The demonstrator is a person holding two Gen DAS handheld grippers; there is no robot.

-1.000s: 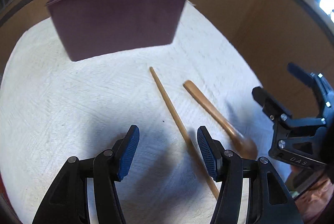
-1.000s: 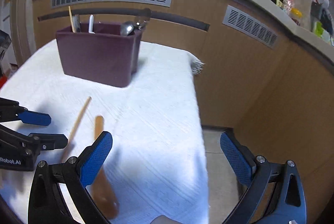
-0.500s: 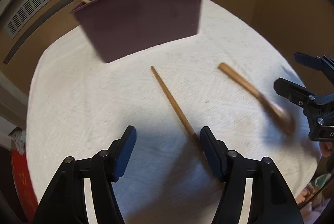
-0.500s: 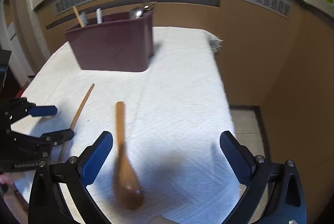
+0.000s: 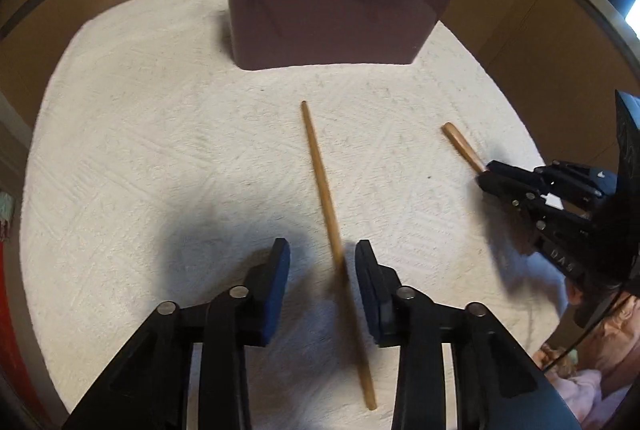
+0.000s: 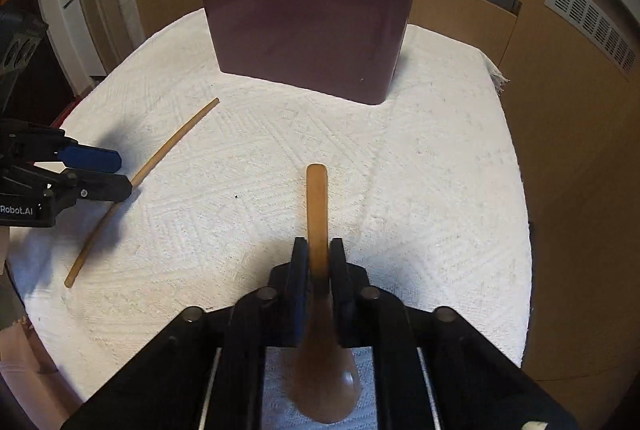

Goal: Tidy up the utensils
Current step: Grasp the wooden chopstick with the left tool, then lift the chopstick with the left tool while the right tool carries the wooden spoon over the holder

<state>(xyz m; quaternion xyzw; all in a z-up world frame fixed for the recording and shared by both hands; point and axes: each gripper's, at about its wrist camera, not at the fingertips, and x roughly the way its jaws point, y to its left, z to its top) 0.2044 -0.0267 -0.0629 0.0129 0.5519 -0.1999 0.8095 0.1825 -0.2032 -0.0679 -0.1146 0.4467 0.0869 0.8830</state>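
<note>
My right gripper (image 6: 318,250) is shut on a wooden spoon (image 6: 318,213), handle pointing forward toward the maroon utensil holder (image 6: 312,33), bowl back under the gripper. In the left wrist view the right gripper (image 5: 490,178) covers the spoon (image 5: 462,145) except its handle end. A wooden chopstick (image 5: 320,181) lies on the white cloth (image 5: 140,133), passing between the fingers of my open left gripper (image 5: 322,260), close to the right finger. The chopstick (image 6: 160,157) also shows in the right wrist view beside the left gripper (image 6: 120,171).
The utensil holder (image 5: 332,13) stands at the far side of the cloth and holds a chopstick, a white handle and metal spoons. The cloth-covered table (image 6: 460,189) ends at the right, with wooden cabinet fronts (image 6: 560,109) behind.
My right gripper has closed on the wooden spoon, which lay loose before. My left gripper has moved over the chopstick, which now sits between its fingers.
</note>
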